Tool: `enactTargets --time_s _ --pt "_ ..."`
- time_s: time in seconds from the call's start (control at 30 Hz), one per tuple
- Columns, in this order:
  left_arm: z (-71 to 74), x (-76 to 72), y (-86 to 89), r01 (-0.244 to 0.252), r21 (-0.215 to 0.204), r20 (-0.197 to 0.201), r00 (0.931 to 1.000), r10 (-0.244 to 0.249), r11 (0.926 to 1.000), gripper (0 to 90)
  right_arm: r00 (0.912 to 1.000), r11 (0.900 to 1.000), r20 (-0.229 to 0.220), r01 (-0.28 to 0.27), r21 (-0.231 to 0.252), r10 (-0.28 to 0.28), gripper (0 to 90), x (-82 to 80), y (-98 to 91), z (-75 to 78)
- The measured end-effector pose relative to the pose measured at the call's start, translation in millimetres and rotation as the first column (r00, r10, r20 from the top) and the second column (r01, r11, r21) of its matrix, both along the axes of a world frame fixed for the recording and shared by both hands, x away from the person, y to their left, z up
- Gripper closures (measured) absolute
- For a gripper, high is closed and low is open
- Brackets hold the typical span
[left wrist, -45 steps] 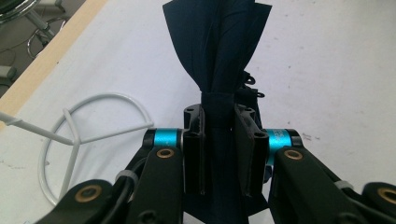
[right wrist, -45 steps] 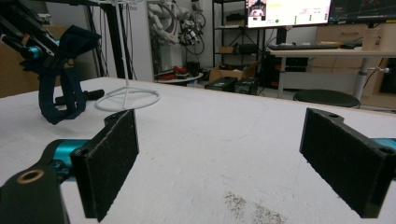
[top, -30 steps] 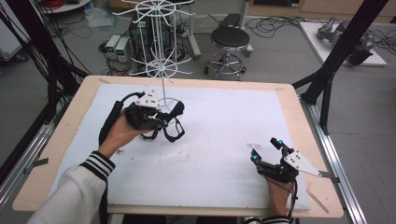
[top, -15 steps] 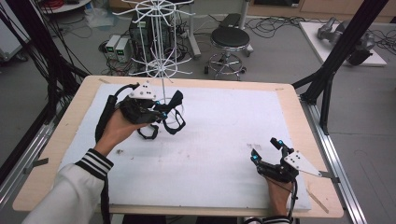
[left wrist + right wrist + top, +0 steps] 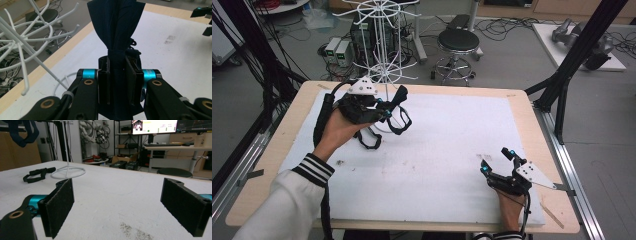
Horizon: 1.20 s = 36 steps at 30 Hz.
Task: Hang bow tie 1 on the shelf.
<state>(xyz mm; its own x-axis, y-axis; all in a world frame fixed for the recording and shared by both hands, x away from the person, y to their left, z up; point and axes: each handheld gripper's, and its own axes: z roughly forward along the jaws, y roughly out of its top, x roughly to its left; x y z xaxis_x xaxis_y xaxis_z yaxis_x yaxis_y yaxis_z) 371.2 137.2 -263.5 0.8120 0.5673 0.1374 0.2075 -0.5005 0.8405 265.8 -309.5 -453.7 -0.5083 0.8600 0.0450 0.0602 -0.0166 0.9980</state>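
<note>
— Since the hanging is what comes next, which way does the dark navy fabric strap lie from the white wire hanging rack?

— Just beside it, on the person's side and a little toward the right gripper. The left gripper has its fingers clenched on a bunched middle part of the strap, lifted off the desk. From that pinch one end stands up past the fingertips, and the loops droop below.

— So its long axis?

— Roughly up and down through the fingers, as the left gripper view shows it, with the rack's white prongs off to the side of the fingers there. I judge the move turns on carrying a loop sideways onto one of those prongs.

— And the other hand?

— The right gripper sits well apart from the rack, near the desk's opposite front corner, fingers spread wide with nothing between them. The left is clearly the nearer one.

— Anything else by the rack?

— A second black strap lies flat on the desk just beside the rack's ring-shaped base.
</note>
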Motion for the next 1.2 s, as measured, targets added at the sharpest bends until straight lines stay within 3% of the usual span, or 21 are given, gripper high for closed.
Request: enactTargets --time_s 0.67,1.2 --pt "17.7 19.1 -9.6 -0.080 -0.029 0.008 0.9968 0.080 0.9964 74.9 1.0000 1.0000 -0.004 0.001 0.007 -0.001 11.1 -0.1 -0.1 -0.1" --pt "24.7 39.0 -7.0 -0.151 -0.030 0.003 0.9886 0.151 0.9881 74.9 1.0000 1.0000 -0.005 0.001 0.006 -0.001 11.1 -0.1 -0.1 -0.1"
